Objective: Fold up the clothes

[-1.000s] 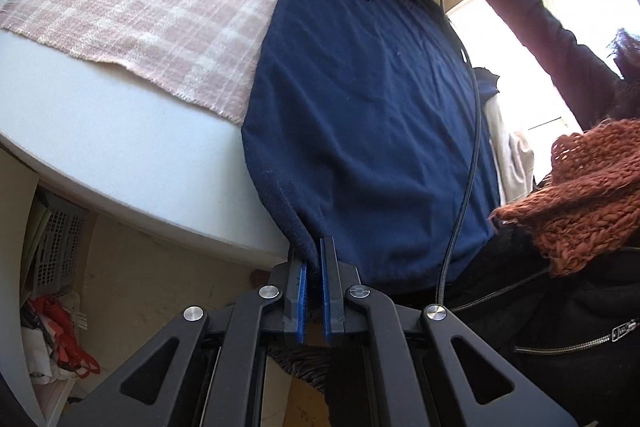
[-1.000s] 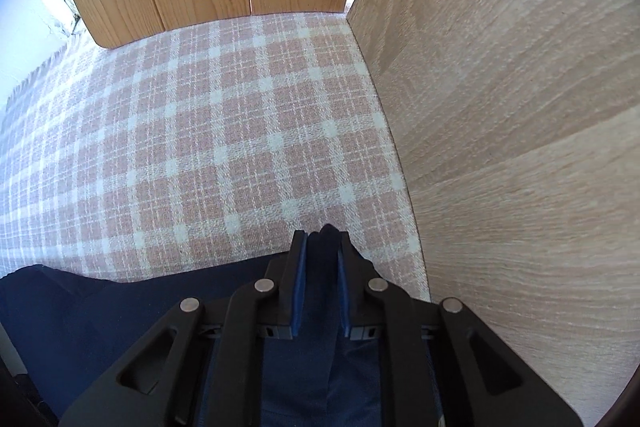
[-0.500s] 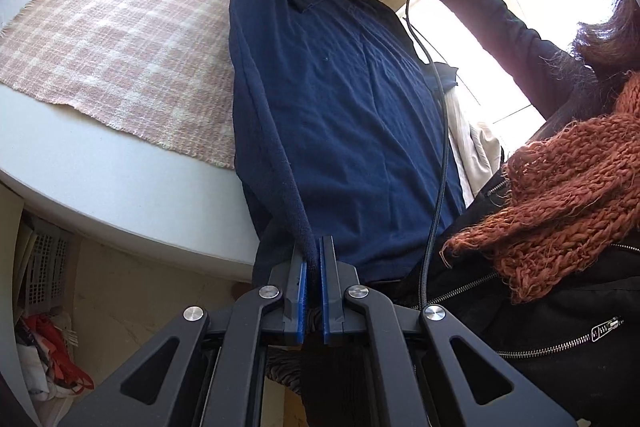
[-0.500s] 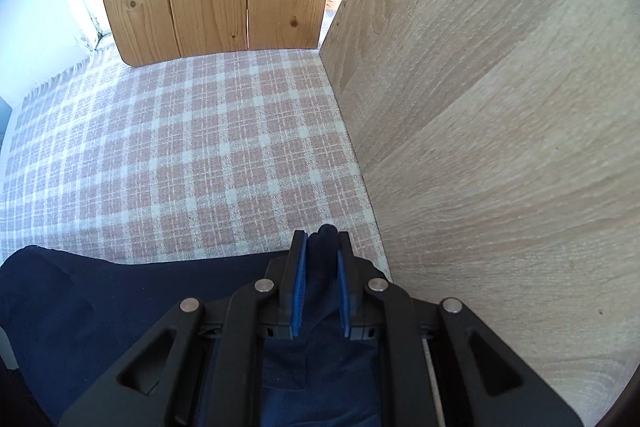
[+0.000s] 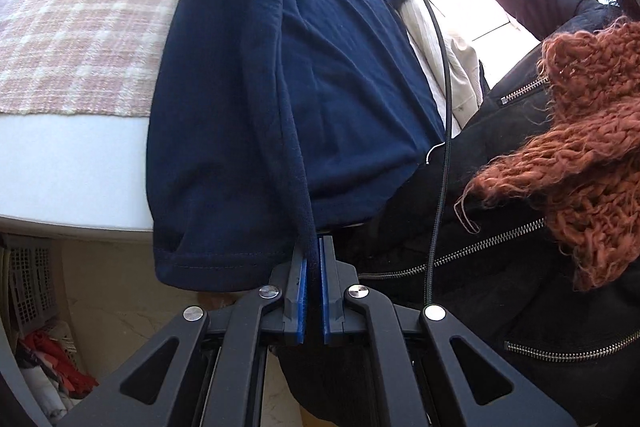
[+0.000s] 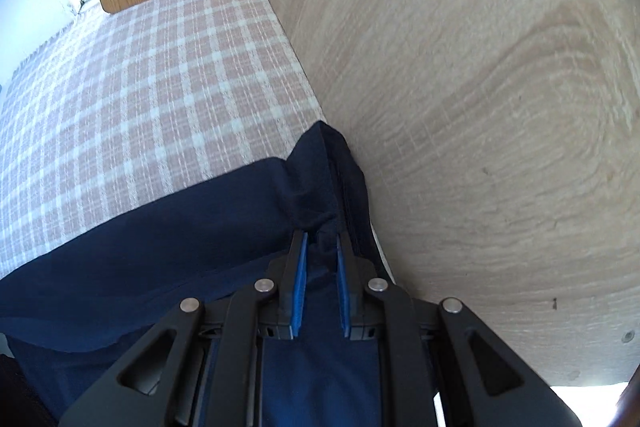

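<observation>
Navy shirt hung over the white table edge and the plaid cloth in the left view, its ribbed edge pinched by the left gripper. In the right view, the right gripper clamped bunched shirt fabric beside a wooden panel.

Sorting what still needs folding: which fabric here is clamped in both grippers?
The navy shirt: the left gripper and right gripper both pinch it. The checked cloth lies flat, ungripped.
</observation>
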Motion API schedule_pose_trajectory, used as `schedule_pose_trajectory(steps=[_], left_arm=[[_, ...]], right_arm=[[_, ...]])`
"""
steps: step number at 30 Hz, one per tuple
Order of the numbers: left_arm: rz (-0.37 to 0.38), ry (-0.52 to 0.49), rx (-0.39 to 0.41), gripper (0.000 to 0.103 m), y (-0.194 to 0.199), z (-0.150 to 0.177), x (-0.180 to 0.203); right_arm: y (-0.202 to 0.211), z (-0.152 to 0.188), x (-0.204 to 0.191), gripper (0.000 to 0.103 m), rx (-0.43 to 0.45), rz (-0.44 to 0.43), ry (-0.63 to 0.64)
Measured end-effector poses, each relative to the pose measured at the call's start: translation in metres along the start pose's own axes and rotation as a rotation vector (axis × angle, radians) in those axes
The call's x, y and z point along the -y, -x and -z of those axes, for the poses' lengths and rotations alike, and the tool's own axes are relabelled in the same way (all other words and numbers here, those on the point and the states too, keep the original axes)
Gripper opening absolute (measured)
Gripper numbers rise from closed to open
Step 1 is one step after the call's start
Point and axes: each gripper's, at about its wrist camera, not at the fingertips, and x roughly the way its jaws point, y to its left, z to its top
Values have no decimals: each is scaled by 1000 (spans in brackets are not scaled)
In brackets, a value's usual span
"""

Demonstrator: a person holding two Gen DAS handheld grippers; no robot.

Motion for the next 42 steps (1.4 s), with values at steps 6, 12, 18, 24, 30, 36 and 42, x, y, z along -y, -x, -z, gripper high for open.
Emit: schedule_pose_trajectory(steps=[6,12,18,24,30,36,42], left_arm=[[24,22,-12,4,-24,-6,5],[47,49,42,5,-23,-5,13],[52,131,56,25,-22,9,1],[-10,177,129,35,17,29,-1],[-91,114,174,35,44,1,-10],[-82,3,113,38,13,-41,-15],[-43,8,38,42,-23,-55,-24]], right_arm=[[-26,6,-5,13,-44,70,23],[-23,-2,-7,13,-18,114,16],[-27,0,-17,14,-54,188,70],[-27,1,-16,16,-38,331,97],[16,6,-5,20,42,222,16],[68,44,15,39,101,-22,-217],[51,69,23,39,52,-76,-283]])
